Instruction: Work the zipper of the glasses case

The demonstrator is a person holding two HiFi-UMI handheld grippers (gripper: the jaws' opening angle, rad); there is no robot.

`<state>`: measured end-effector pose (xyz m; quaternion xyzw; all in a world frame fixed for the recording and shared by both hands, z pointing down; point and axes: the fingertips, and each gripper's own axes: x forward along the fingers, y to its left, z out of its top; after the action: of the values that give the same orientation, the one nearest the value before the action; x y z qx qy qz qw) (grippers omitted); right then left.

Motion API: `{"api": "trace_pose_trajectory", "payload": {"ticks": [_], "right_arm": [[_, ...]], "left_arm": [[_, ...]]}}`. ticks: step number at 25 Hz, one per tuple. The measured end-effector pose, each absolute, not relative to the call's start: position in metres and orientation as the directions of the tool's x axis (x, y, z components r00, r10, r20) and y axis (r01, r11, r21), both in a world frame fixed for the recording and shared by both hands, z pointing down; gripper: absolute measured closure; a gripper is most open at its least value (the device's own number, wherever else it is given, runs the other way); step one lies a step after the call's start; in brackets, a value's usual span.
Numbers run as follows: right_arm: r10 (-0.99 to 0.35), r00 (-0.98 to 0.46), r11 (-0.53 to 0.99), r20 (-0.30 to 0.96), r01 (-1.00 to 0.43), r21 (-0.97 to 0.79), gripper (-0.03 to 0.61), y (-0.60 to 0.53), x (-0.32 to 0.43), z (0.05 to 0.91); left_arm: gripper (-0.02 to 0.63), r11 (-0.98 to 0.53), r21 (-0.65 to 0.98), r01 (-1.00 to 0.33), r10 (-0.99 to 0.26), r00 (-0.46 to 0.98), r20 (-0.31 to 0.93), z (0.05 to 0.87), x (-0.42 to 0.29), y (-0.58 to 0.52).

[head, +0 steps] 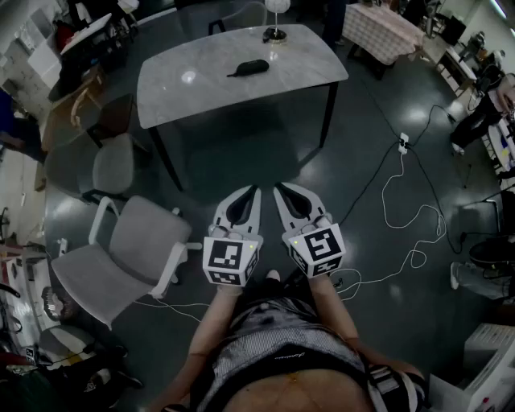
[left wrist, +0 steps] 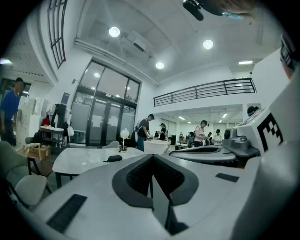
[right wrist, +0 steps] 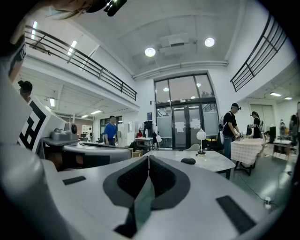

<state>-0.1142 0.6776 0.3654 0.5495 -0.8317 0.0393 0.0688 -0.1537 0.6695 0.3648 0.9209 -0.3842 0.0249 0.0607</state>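
Hall with a dark floor and tall glass doors; people stood at work at the far end.

- **Glasses case (head: pixel 248 67), one.** Dark, it lay flat on the desk (head: pixel 193 92), toward the far edge. Whether its zipper stood open or closed was too small to tell.
- **Lamp (head: pixel 276 20), one.** Round shade, at 1 o'clock of the case, near it but apart.
- **Desk, one.** Pale top, dark legs.
- **Grey chairs (head: pixel 121 257), two.** They stood at 8 o'clock of the desk.
- **White cable (head: pixel 402 201), one.** It was looped on the floor at 4 o'clock of the desk.
- **Grippers, two.** The left gripper (head: pixel 254 191) and right gripper (head: pixel 279 189) were held side by side at 6 o'clock of the desk, well apart from it. Each was clenched on nothing, and the case lay at 12 o'clock of both.

Progress, as judged: nothing was done yet. The approach, a hold on the case and the pull on its slider were all left to do.
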Motion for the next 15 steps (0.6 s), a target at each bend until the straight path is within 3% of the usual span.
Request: {"api": "trace_pose_trajectory", "payload": {"ticks": [15], "right_arm": [[-0.906, -0.409, 0.409, 0.105, -0.912, -0.024, 0.514, 0.632, -0.079, 0.363]], "left_arm": [[0.614, -0.688, 0.108, -0.718, -0.712, 0.696, 0.089, 0.37, -0.129, 0.626]]}}
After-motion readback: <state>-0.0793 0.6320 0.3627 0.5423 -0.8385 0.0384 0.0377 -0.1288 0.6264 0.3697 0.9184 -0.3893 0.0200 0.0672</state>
